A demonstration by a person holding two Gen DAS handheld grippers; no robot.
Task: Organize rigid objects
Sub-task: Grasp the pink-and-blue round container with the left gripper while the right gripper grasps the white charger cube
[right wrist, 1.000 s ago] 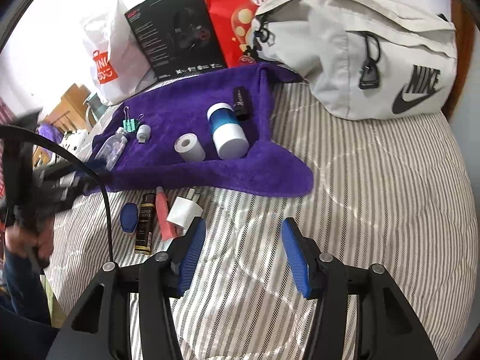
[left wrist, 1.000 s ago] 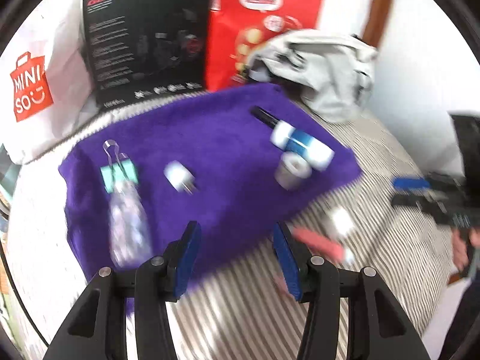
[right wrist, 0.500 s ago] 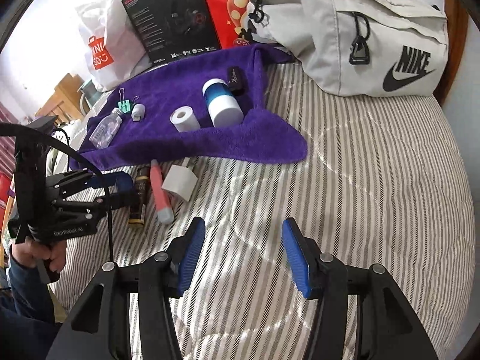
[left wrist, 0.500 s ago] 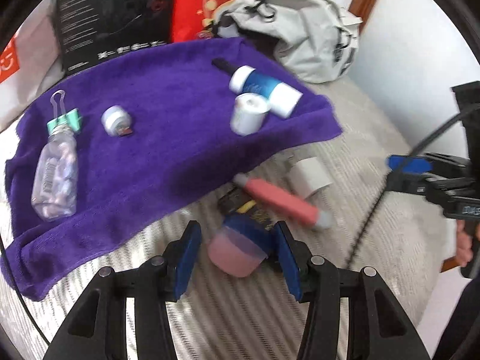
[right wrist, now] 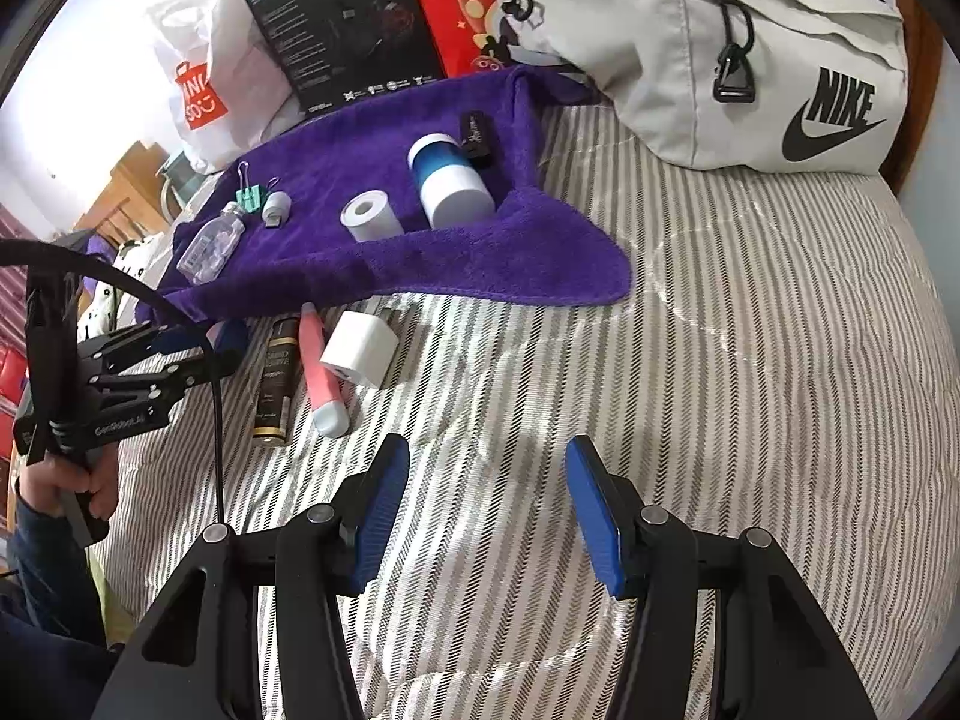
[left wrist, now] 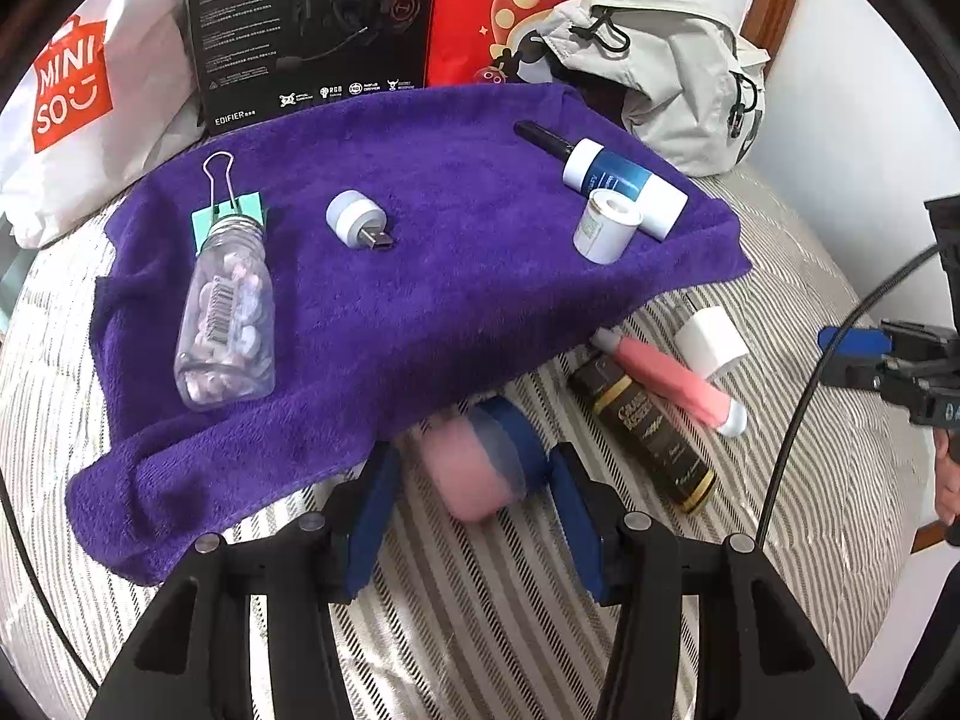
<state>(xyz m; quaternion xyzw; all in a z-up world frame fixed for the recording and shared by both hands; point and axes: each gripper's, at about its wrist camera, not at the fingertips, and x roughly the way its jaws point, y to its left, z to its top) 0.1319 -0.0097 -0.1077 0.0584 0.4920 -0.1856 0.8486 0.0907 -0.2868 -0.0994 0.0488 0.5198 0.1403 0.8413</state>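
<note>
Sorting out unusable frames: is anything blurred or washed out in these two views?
Left wrist: the pink jar between the left gripper fingers is motion-blurred; the towel items are sharp. Right wrist: sharp, though the window area at upper left is blown out; both bend at the edges.

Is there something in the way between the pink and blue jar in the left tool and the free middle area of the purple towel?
Nothing visible blocks it. The jar sits between the left tool's pads at the purple towel's near edge, and the towel just ahead is bare; the clear bottle lies off to the left.

Purple towel, grey-striped bedcover
</note>
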